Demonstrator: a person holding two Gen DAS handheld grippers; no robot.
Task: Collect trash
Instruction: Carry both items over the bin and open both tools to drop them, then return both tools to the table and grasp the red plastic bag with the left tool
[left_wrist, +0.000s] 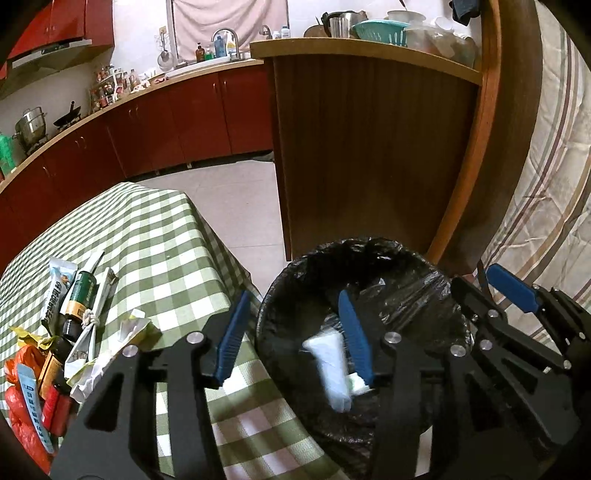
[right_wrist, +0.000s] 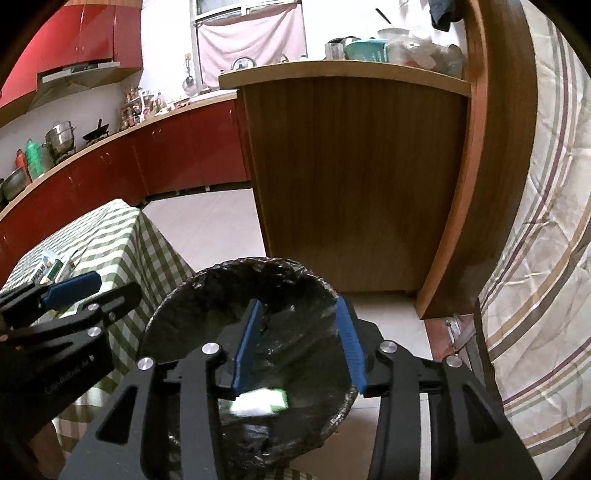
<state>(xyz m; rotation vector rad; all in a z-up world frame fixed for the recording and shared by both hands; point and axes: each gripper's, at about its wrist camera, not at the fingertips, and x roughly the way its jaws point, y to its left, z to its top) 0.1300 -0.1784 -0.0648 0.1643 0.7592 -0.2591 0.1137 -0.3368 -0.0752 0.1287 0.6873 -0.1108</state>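
On the left we are seeing a trash pile (left_wrist: 62, 332) of wrappers and bottles lying on the checked bench (left_wrist: 159, 236). Right of it, we are holding the left gripper (left_wrist: 293, 338) with fingers spread apart, empty, over the black-lined bin (left_wrist: 406, 269). A blurred white tube (left_wrist: 332, 369) is sitting inside the bin. At right, our right gripper (right_wrist: 299, 347) is hovering over the bin, fingers wide apart, empty.

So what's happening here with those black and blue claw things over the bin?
A person is clearing rubbish off a checked table with two hand-held grippers. Both the left gripper and the right gripper are open above a bin lined with a black bag. A blurred white tube sits below them in the bin's mouth, apparently dropping. A pile of wrappers waits on the table.
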